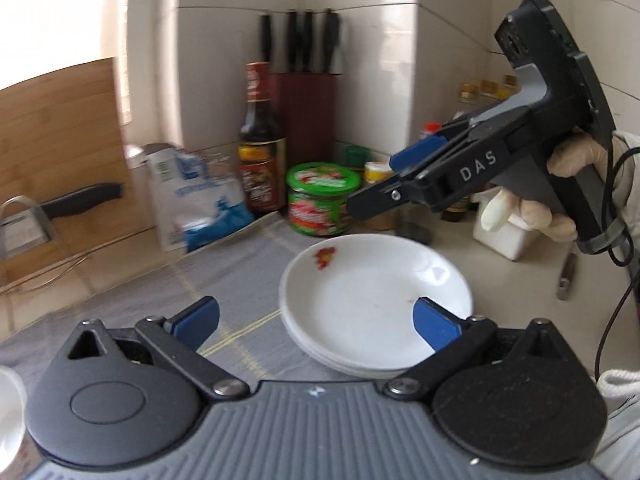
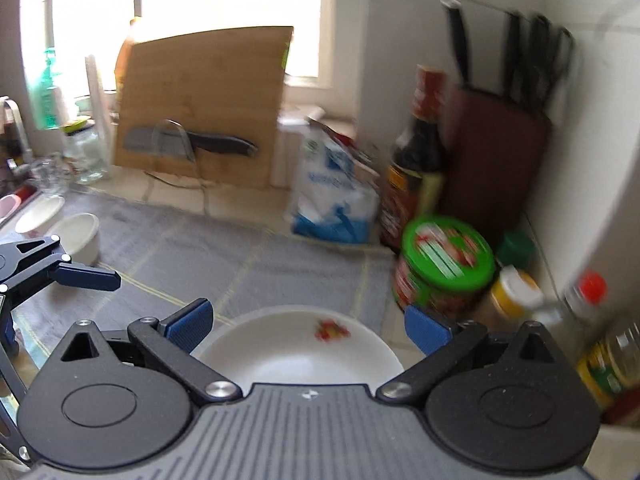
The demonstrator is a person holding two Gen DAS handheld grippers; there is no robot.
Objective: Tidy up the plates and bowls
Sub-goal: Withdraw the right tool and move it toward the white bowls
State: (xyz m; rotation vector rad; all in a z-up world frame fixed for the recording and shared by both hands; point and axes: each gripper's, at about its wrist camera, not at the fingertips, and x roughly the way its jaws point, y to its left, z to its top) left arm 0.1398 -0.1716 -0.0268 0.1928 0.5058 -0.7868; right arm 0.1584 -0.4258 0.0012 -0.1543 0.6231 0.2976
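On the grey mat (image 1: 224,276) — one stack of plates (image 1: 376,304), two bowls (image 2: 80,236); both grippers' fingers (image 1: 198,320) spread, empty.

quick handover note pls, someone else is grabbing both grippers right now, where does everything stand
Left gripper: open, empty, low in front of the stack of white plates.
Right gripper: open, empty, hovering above the same stack.
Plates: stacked on the grey mat, top plate with a red flower print, beside the green-lidded jar.
Bowls: two white bowls sit apart at the mat's far side, near the sink end.
Done: plates look stacked.
Left: bowls not yet gathered; nothing is in either gripper's fingers.
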